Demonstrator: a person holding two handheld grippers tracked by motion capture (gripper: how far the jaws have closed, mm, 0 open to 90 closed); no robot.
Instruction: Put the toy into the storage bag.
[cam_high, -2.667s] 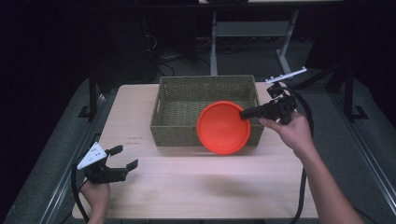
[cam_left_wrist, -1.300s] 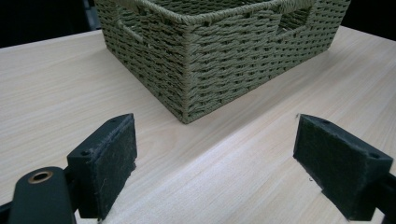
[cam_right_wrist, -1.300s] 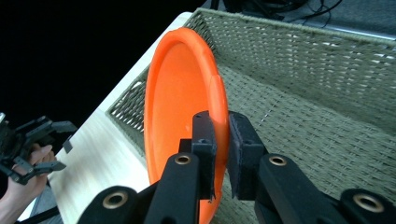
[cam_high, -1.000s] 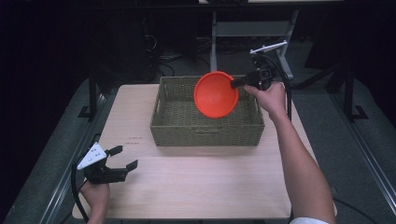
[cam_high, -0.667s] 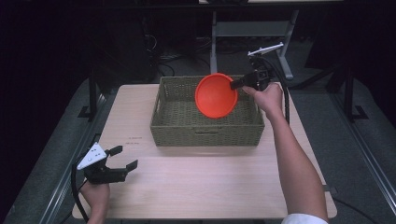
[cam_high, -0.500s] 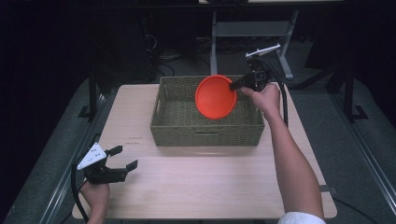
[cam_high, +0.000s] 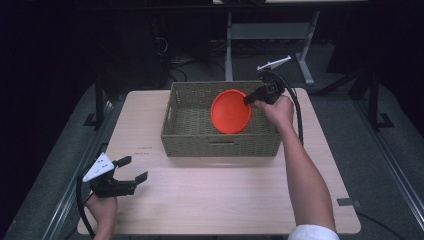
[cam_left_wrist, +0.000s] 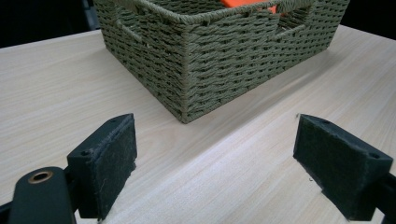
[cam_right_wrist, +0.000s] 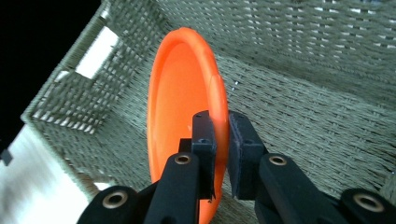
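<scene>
An orange plate hangs on edge inside the woven olive basket, in its right half. My right gripper is shut on the plate's right rim. In the right gripper view the jaws pinch the orange plate by its rim, with the basket's floor behind it. My left gripper rests at the table's front left corner, open and holding nothing. Its pads stand wide apart over bare wood, facing the basket's corner.
The basket stands at the back middle of the light wood table. A cable trails from the right gripper along the forearm. A metal stand is on the dark floor behind the table.
The right hand has lowered the orange plate from above the basket's rim down into the basket. The left gripper has stayed where it was.
</scene>
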